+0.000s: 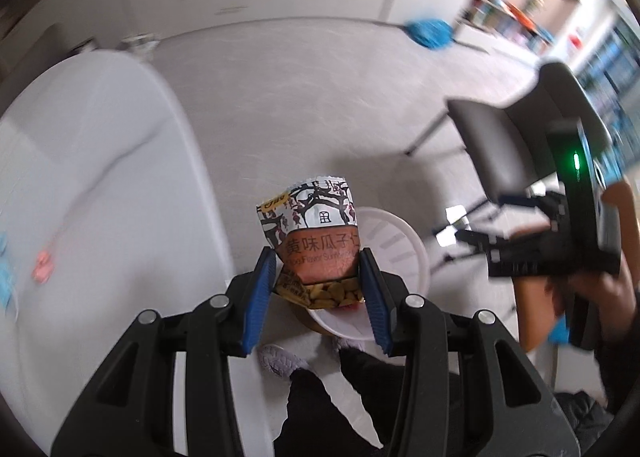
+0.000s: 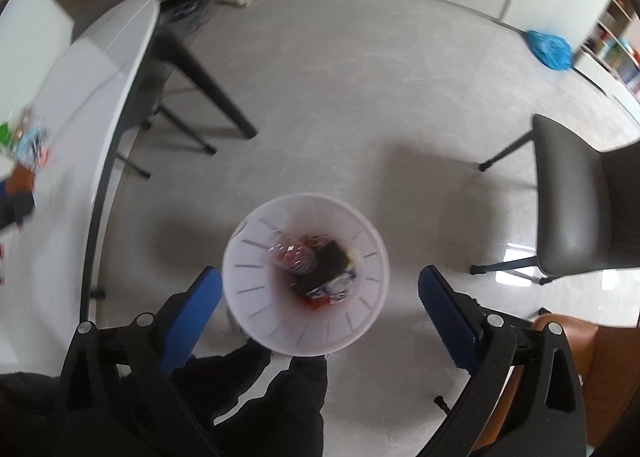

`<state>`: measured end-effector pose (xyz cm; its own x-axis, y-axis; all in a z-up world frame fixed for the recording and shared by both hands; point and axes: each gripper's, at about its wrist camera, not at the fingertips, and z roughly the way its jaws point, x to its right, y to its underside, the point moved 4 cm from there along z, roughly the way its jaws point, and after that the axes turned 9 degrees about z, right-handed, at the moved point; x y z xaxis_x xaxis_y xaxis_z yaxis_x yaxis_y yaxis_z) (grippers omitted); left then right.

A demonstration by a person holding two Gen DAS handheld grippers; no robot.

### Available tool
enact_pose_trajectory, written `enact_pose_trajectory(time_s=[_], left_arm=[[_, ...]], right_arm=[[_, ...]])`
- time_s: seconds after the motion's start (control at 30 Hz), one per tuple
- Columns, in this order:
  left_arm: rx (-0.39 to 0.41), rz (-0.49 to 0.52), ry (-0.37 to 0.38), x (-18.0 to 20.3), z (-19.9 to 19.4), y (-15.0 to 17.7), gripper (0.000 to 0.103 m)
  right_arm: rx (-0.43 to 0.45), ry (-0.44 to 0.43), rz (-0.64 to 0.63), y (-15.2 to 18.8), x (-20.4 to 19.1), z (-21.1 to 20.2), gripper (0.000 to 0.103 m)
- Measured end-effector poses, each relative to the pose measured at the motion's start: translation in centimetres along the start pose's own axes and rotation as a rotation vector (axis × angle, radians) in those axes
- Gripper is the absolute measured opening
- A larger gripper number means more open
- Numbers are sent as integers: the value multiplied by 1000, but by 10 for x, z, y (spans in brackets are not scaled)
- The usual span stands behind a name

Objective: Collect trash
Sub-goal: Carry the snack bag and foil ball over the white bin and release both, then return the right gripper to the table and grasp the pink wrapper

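Note:
My left gripper (image 1: 318,277) is shut on a sunflower-seed snack packet (image 1: 316,241), brown and white with Chinese lettering, and holds it above the white trash bin (image 1: 404,253) on the floor. My right gripper (image 2: 320,297) is open and empty, its blue pads either side of the same bin (image 2: 260,309), looking down into it. The bin holds several wrappers and a dark packet (image 2: 320,269). The right gripper (image 1: 472,237) also shows in the left wrist view, at the right, open.
A white table (image 1: 100,177) lies to the left with pink and blue scraps (image 1: 42,267) on it; it also shows in the right wrist view (image 2: 100,69) with more litter (image 2: 28,141). A grey chair (image 2: 580,209) stands right. A blue bag (image 2: 548,49) lies far off.

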<state>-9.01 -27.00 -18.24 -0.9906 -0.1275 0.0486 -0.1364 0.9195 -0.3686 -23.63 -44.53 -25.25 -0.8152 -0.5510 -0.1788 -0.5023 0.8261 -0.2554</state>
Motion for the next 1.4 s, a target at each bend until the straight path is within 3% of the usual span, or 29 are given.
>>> enact_pose_trajectory(time_s=[0.27, 0.43, 0.53, 1.17, 1.4], left_arm=[[-75, 199, 100, 58, 30, -13, 44], [-103, 240, 107, 77, 42, -15, 82], [-109, 225, 105, 80, 43, -20, 91], [-64, 130, 61, 55, 29, -15, 91], [-10, 35, -7, 25, 8, -8, 92]], right_arm=[[39, 15, 111, -3, 47, -17, 99], [35, 17, 129, 2, 58, -16, 99], [25, 15, 132, 5, 59, -14, 99], [15, 10, 80, 2, 39, -13, 99], [65, -75, -79, -11, -20, -25, 100]])
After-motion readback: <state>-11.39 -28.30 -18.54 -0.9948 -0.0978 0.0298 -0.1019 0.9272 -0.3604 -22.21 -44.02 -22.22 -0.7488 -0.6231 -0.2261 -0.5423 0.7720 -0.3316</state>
